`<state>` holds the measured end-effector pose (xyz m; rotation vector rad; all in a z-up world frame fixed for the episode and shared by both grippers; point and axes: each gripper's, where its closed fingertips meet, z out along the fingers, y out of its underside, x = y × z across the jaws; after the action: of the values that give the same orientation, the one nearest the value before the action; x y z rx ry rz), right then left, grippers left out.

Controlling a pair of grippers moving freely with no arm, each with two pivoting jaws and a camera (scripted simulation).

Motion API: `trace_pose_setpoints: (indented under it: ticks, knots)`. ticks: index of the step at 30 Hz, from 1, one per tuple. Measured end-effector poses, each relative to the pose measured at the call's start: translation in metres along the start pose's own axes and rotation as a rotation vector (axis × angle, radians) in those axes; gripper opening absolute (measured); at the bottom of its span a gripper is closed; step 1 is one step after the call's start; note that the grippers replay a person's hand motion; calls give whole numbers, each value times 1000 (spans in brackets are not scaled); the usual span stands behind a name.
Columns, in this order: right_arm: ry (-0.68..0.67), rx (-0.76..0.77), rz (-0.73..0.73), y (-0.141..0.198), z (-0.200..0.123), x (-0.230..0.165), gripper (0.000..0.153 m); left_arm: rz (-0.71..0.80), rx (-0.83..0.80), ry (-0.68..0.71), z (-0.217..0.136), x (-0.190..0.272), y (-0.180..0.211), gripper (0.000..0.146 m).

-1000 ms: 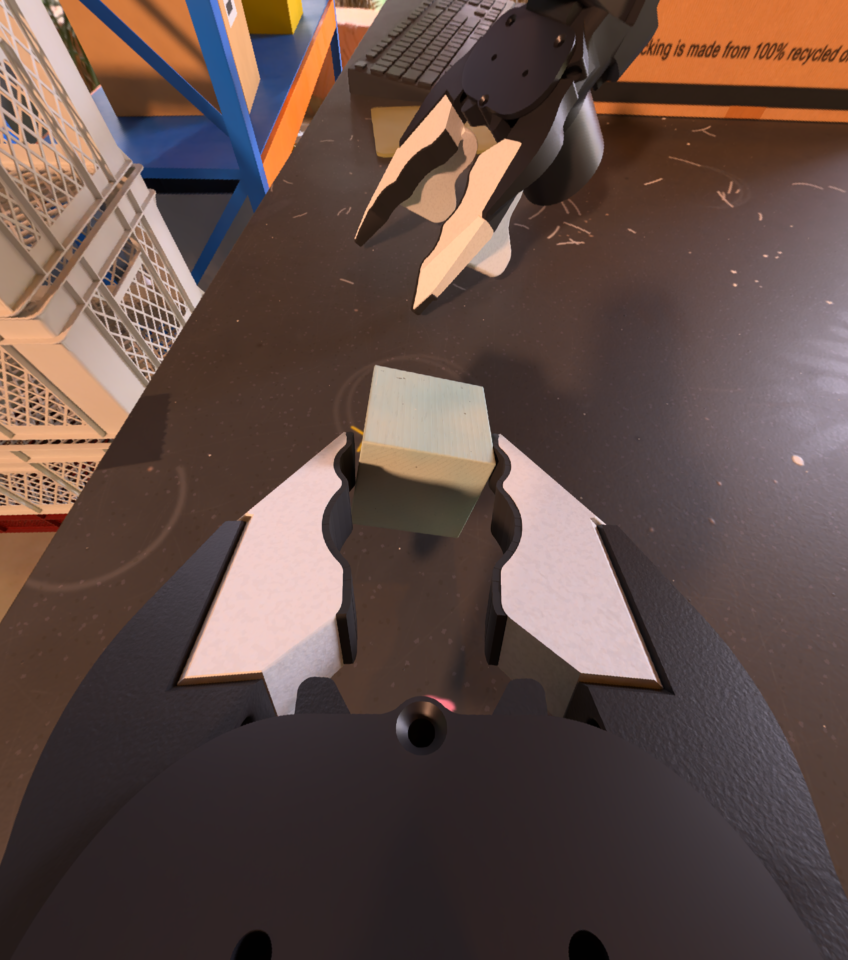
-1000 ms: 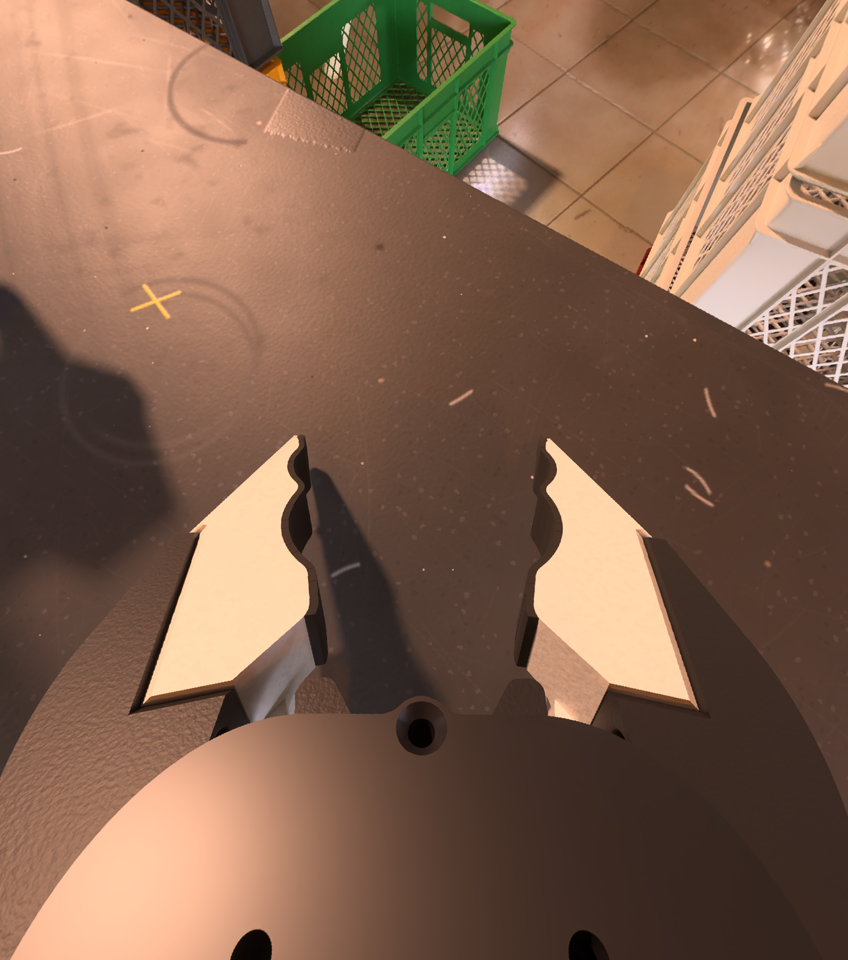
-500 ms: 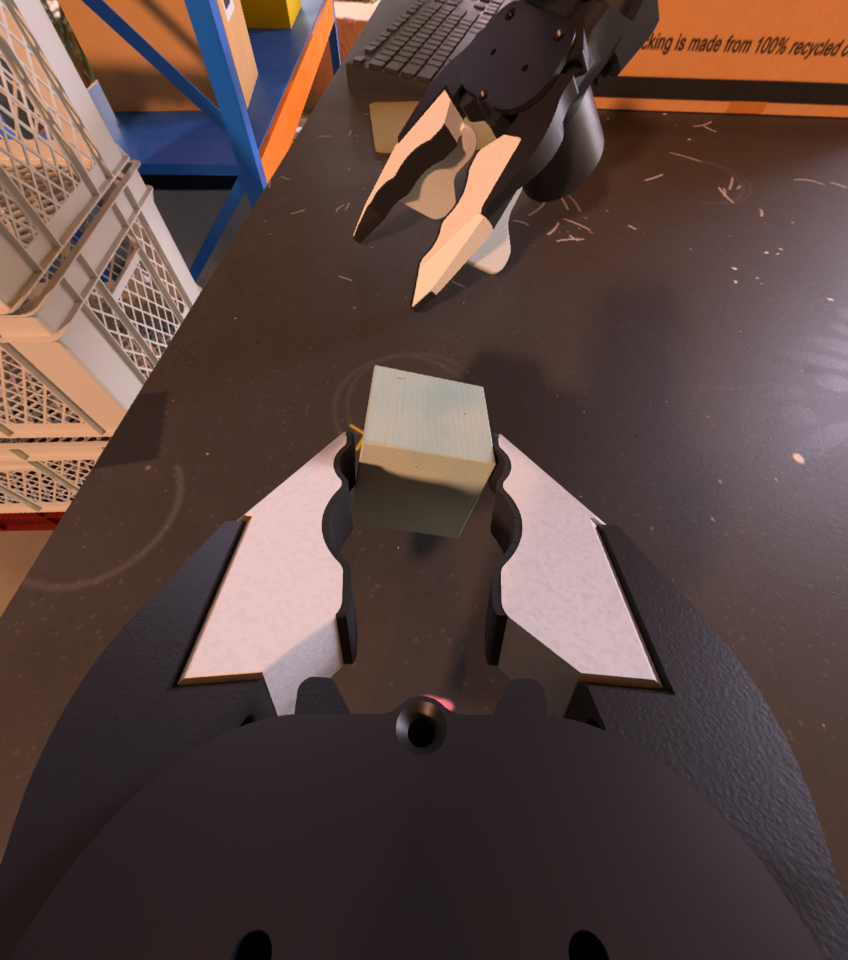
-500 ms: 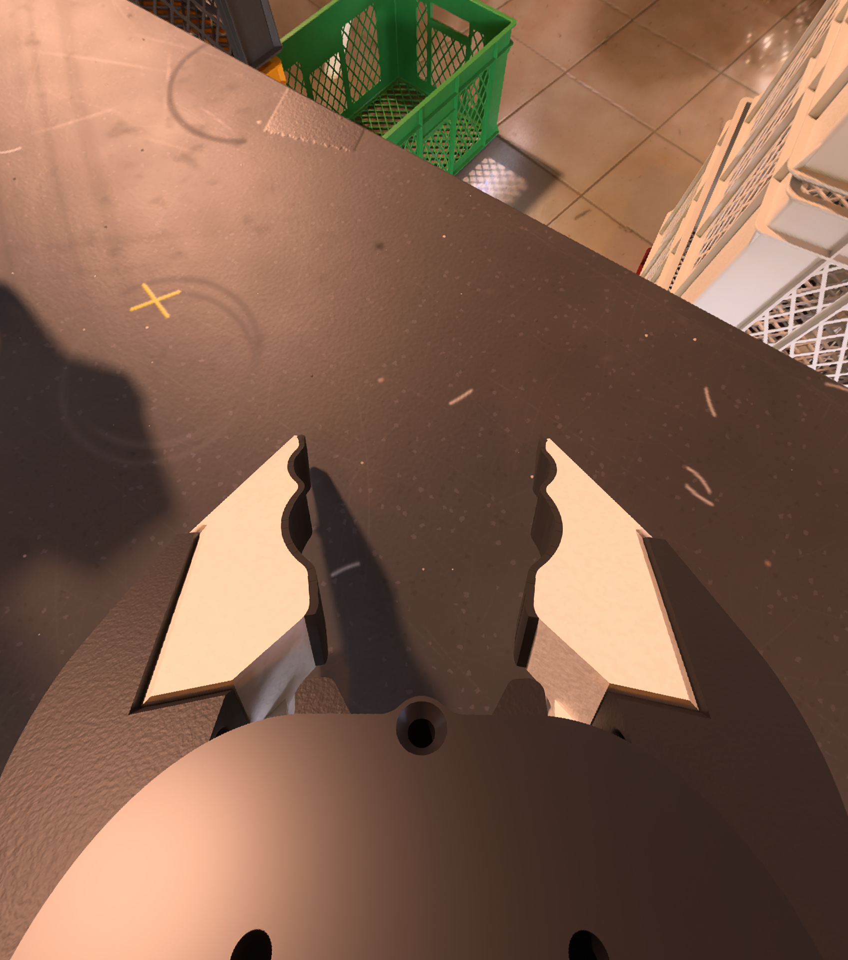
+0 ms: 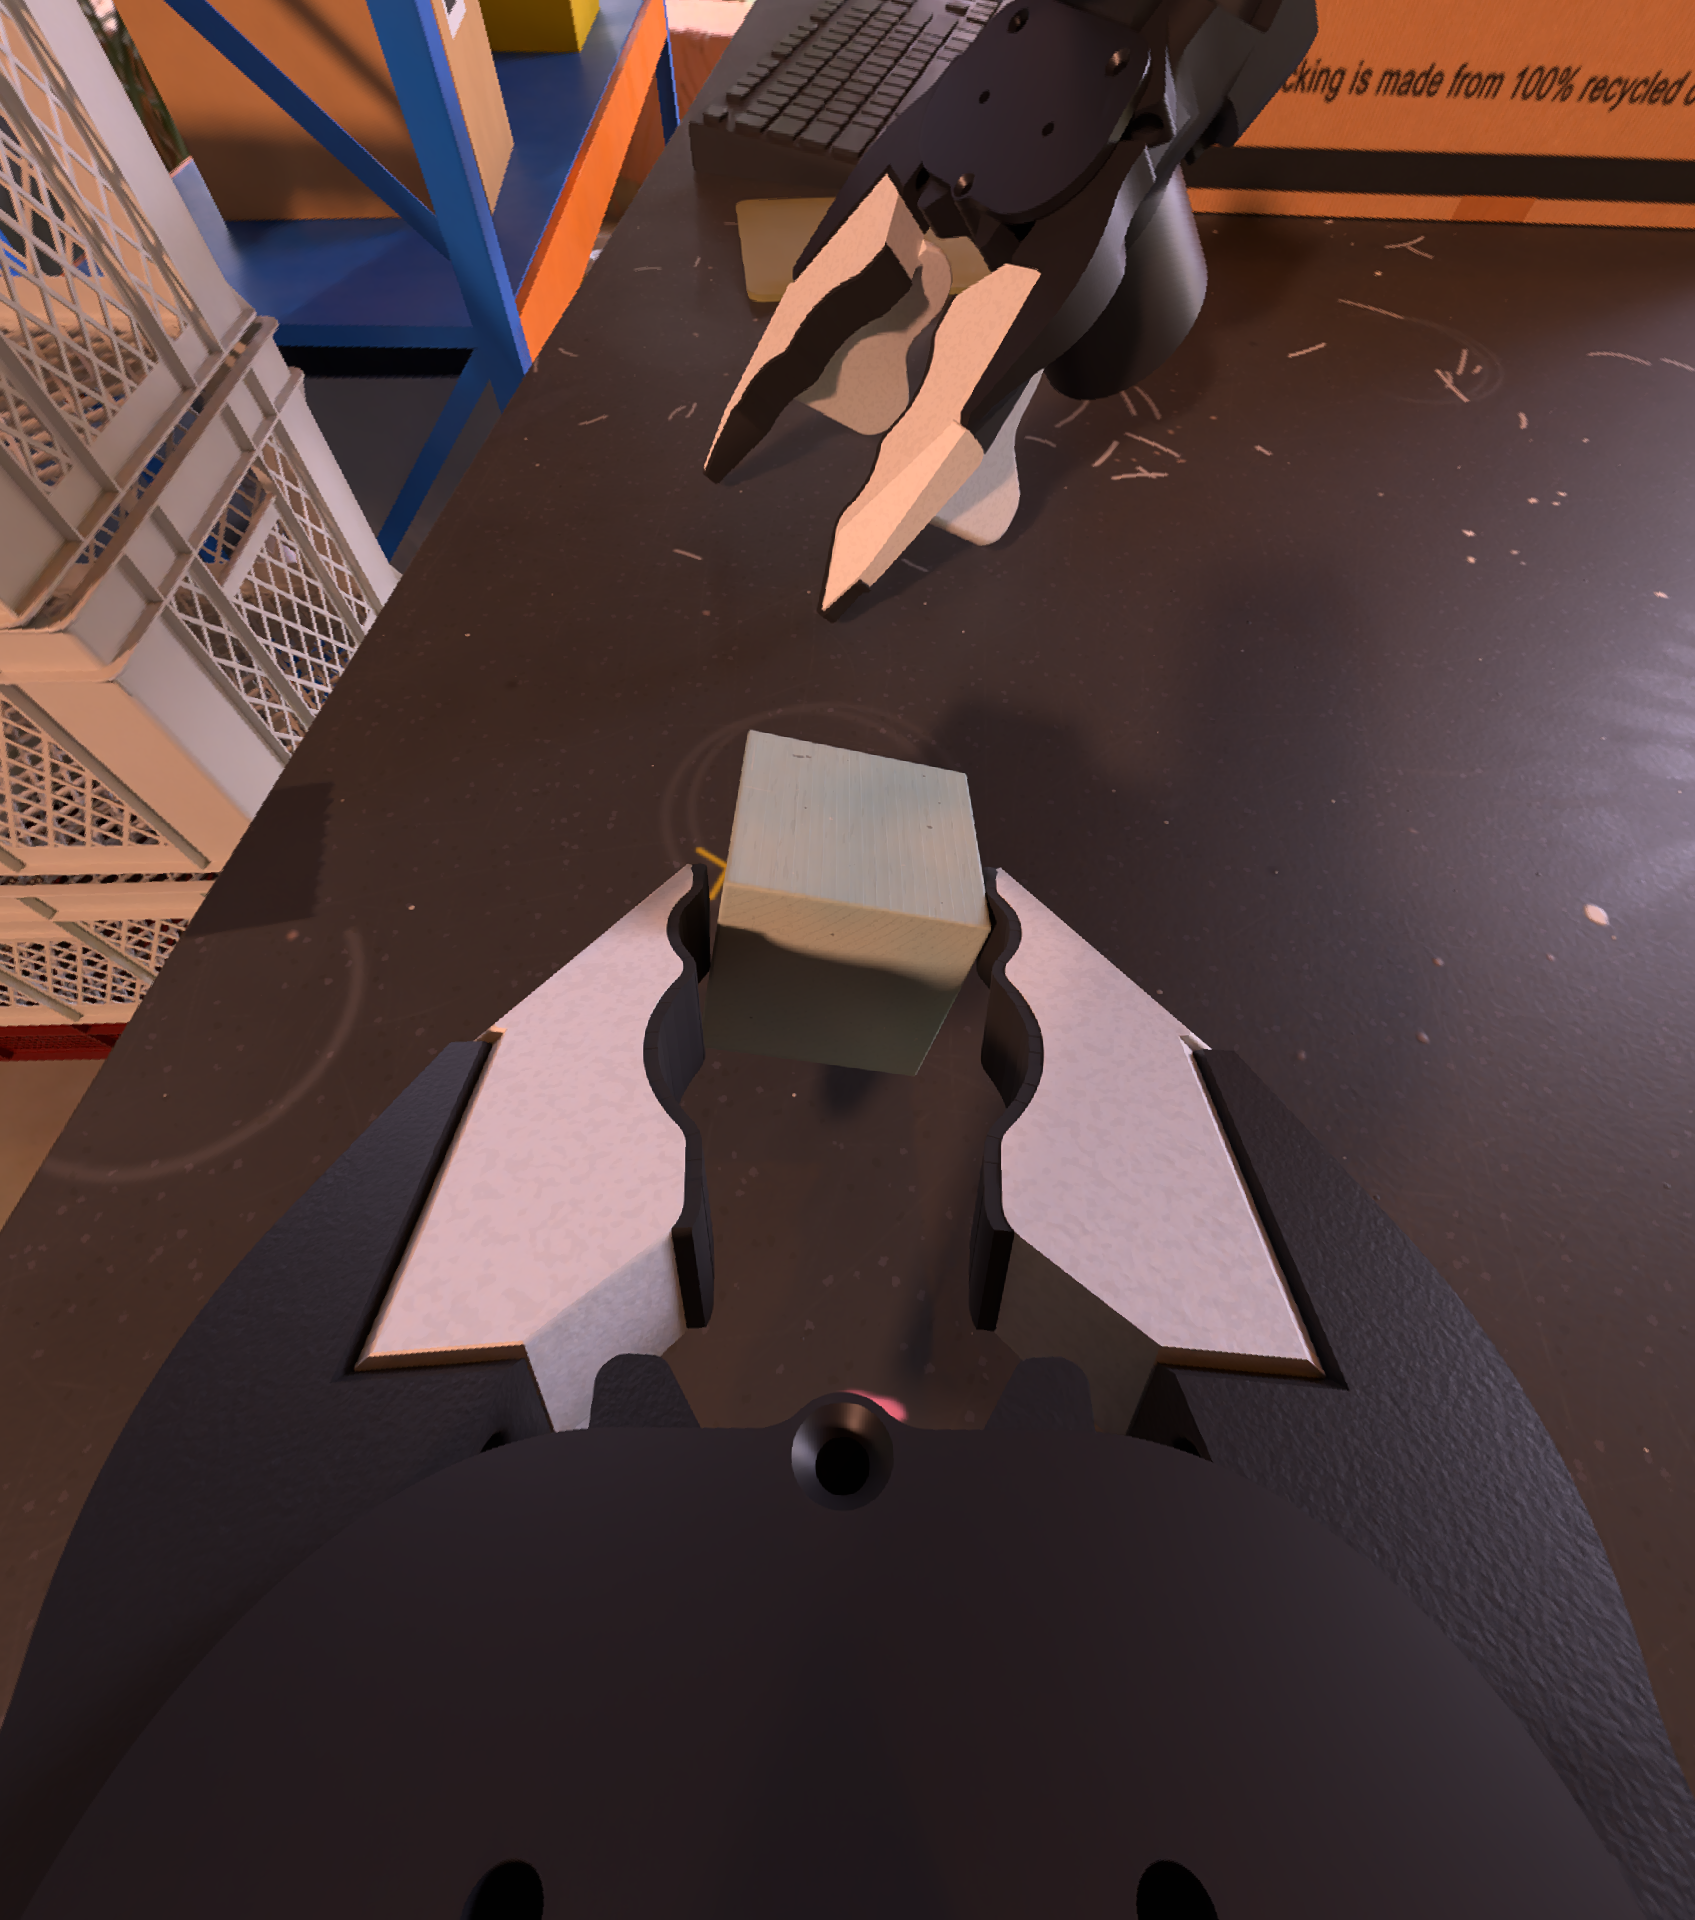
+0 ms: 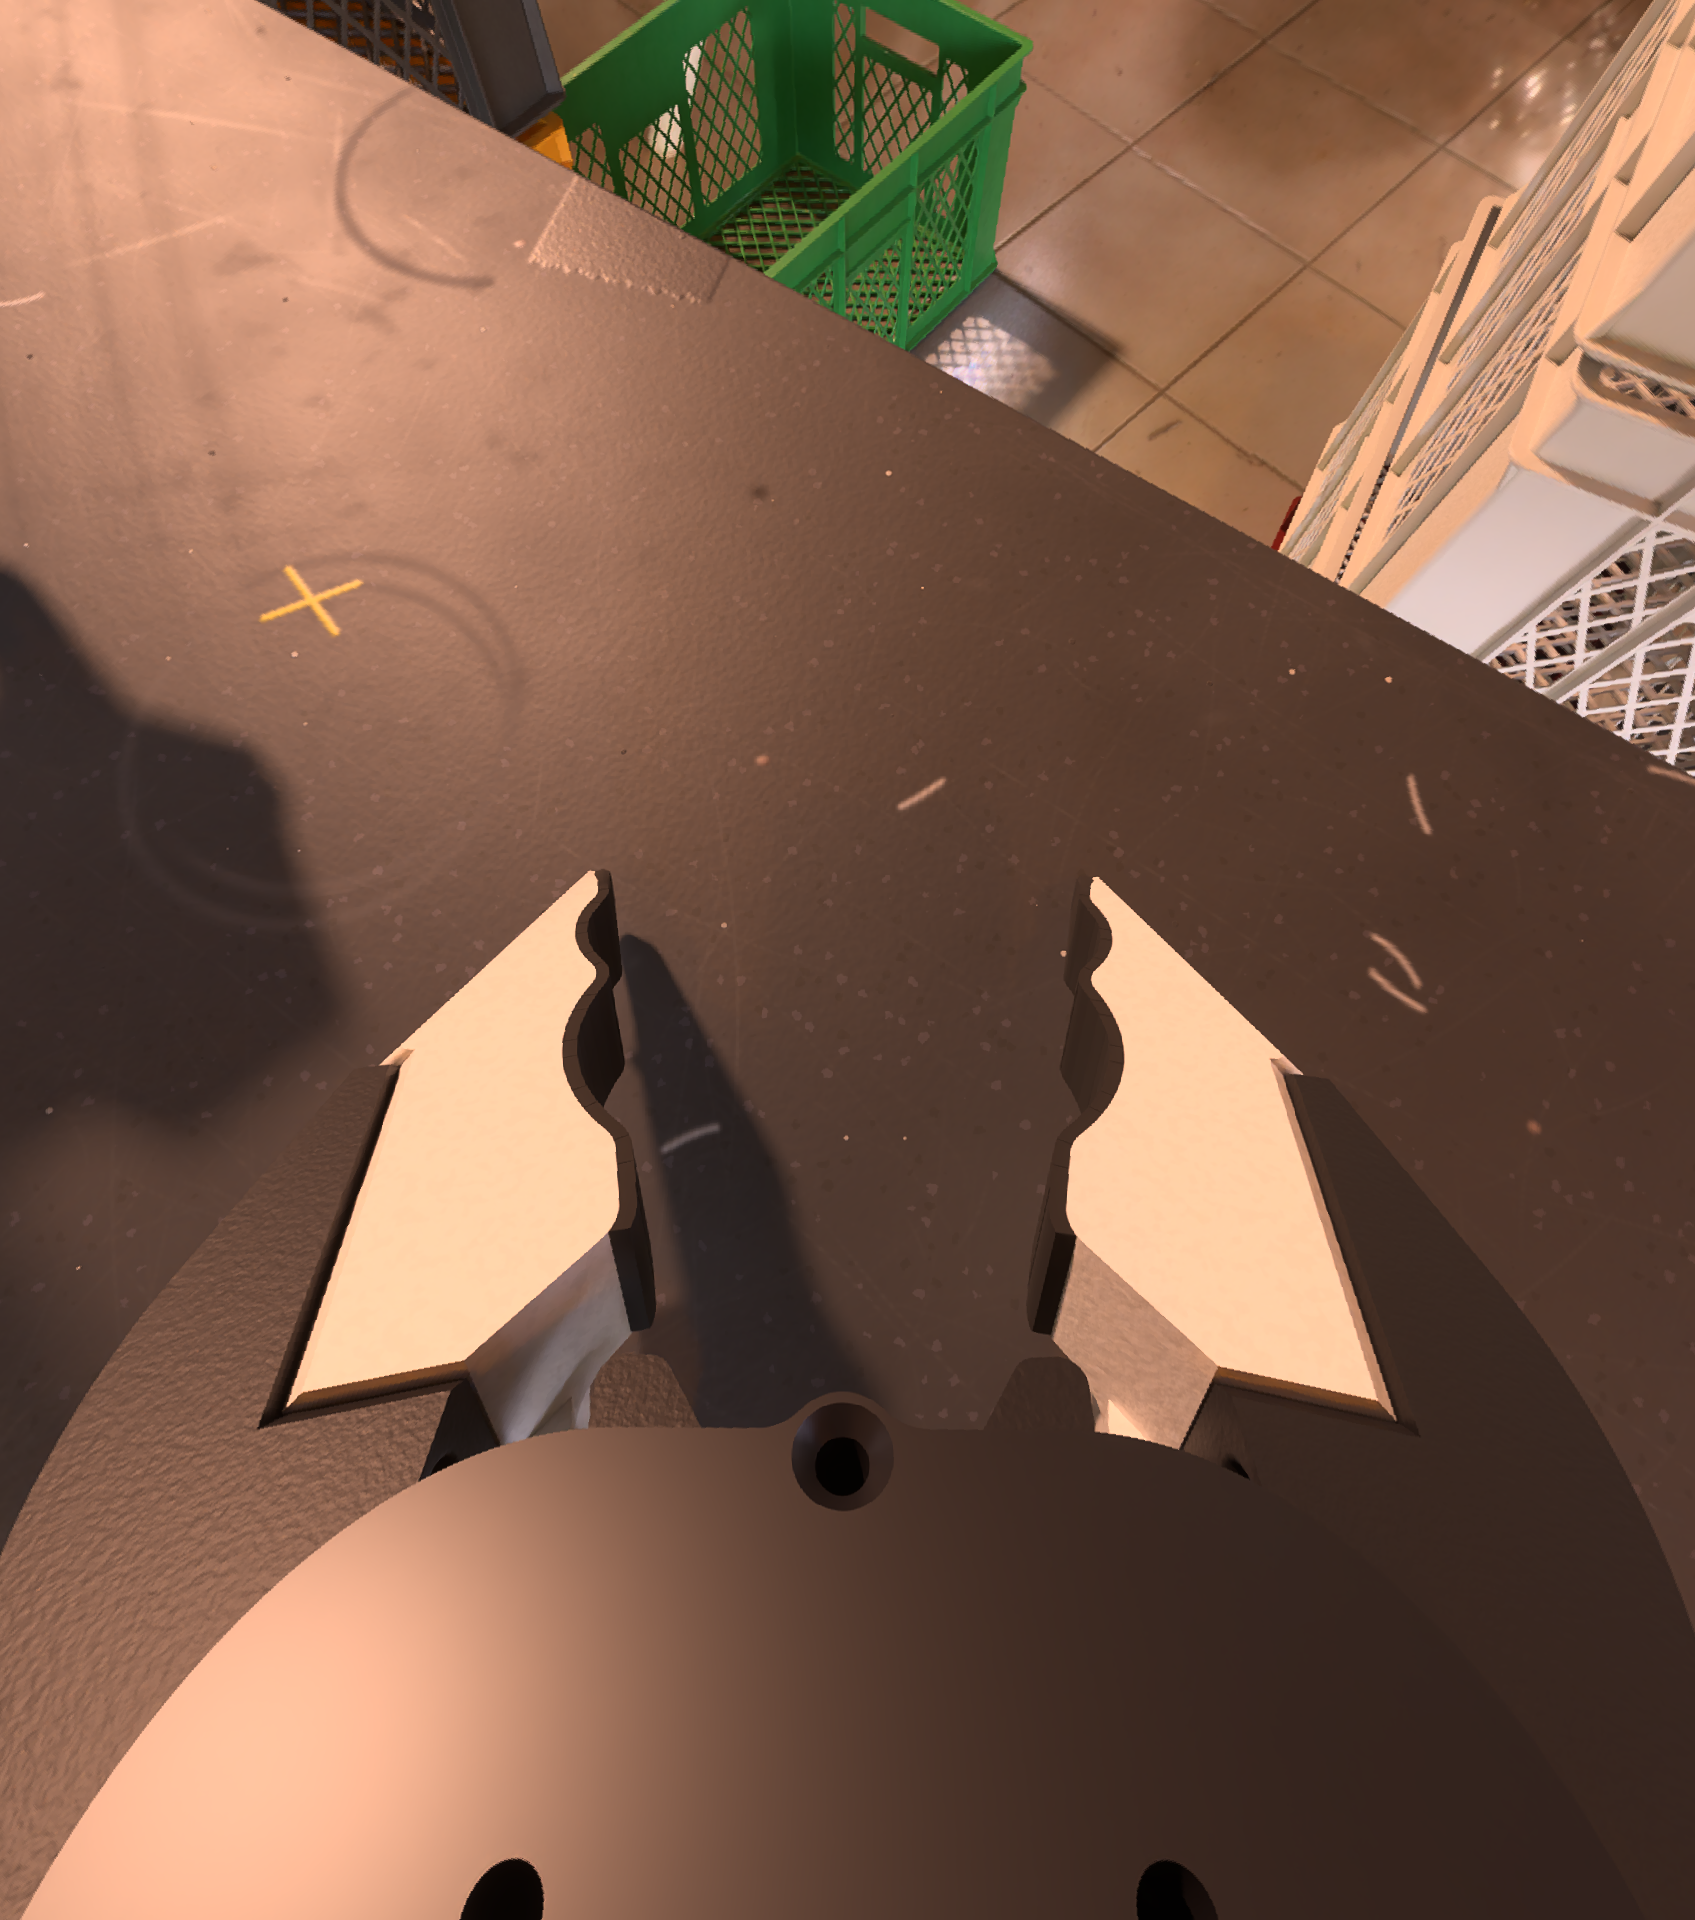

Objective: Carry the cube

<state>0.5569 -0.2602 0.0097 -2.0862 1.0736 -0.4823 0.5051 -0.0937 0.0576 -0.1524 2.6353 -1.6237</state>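
**Left wrist view: cube pinched at the fingertips**

Left gripper (image 5: 848, 894) is pinching the cube (image 5: 848, 862) between its two fingertips; both pads are touching the cube's side faces, and the cube is sitting at 12 o'clock from the gripper body, right at the tip end of the jaws. Cube looks slightly tilted, with a small shadow showing on the table (image 5: 1445, 935) under its near edge. Can't tell for certain whether it's clear of the surface. A sliver of a yellow mark (image 5: 710, 868) is peeking out at the cube's 9 o'clock corner.

Right gripper (image 5: 786, 535) is hanging over the table at 12 o'clock, beyond the cube and well apart from it, fingers angled down and spread, gripping nothing. In the right wrist view the right gripper (image 6: 843, 883) is showing the same wide gap over bare tabletop, with a yellow cross (image 6: 311, 601) at 10 o'clock.

Cube: pale greenish block, fine wood-like grain, sharp edges. Fingers: light flat faces, dark wavy inner edges, textured black housing. Table: dark, speckled, scratched, faint ring marks.

Cream lattice crates (image 5: 74, 520) are standing stacked at 9 o'clock, off the table edge.
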Motion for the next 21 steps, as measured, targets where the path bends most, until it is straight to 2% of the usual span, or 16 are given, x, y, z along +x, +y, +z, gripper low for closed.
trace_pose_setpoints:
  ticks: [21]
  knots:
    - [0, 0, 0, 0, 0, 0, 87, 5, -6, -1, 1, 0, 1, 52]
